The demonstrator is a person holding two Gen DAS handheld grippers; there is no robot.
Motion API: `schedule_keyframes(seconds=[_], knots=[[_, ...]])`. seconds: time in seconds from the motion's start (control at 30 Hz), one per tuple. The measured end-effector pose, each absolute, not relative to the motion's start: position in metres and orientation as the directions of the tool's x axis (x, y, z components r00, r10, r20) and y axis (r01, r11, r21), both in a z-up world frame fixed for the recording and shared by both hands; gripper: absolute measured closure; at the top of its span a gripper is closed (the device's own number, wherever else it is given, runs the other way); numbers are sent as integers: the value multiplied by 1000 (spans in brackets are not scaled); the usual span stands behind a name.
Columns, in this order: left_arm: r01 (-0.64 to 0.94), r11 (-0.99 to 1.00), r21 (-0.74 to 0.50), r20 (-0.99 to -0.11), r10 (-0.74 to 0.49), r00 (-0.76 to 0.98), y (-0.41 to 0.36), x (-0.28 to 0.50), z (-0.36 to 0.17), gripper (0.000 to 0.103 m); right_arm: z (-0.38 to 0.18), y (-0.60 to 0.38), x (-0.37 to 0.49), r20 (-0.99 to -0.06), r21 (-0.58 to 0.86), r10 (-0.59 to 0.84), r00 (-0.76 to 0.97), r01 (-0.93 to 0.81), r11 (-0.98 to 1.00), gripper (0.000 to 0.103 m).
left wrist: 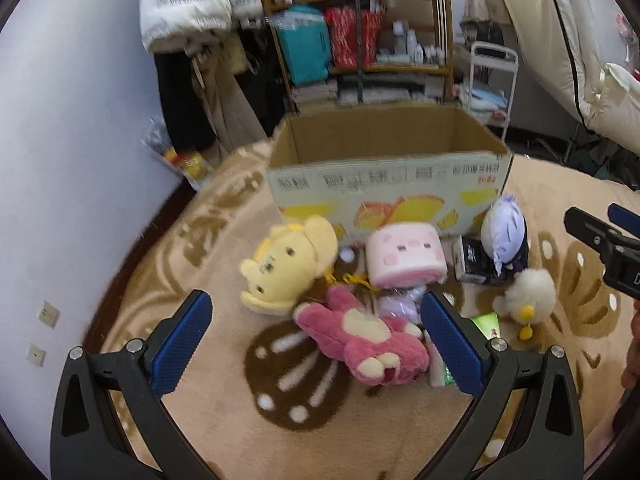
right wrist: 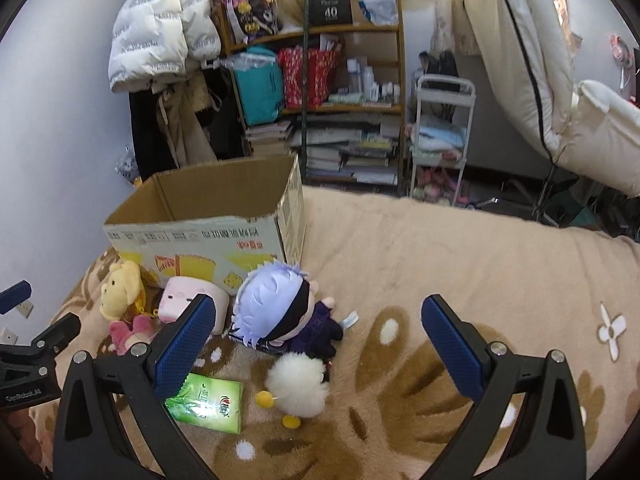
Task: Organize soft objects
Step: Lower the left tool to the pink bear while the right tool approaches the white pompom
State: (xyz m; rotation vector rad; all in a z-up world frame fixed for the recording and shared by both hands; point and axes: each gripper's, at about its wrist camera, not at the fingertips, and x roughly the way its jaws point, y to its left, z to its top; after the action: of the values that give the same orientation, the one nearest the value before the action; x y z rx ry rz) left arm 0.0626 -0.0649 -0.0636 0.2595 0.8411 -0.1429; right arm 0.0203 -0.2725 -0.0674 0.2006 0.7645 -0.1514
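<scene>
We are holding the left tongs [left wrist: 316,328] wide open and empty above the pink bear plush [left wrist: 360,338], lying on the beige blanket [left wrist: 208,384]. The right tongs [right wrist: 316,332] are likewise gaping, gripping nothing, over the fluffy white chick [right wrist: 298,380]. The yellow plush [left wrist: 288,258], pink cube plush [left wrist: 404,256] and white-haired doll [right wrist: 280,308] are sitting just before the open cardboard box [left wrist: 384,188].
</scene>
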Motion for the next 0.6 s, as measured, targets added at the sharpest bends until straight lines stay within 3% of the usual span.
schedule_keyframes(seconds=[0.6], knots=[[295,931,216,-879,53,475,-89,91,-134,1,-131,-267,56,-869,94,-16,494,198,976,1]])
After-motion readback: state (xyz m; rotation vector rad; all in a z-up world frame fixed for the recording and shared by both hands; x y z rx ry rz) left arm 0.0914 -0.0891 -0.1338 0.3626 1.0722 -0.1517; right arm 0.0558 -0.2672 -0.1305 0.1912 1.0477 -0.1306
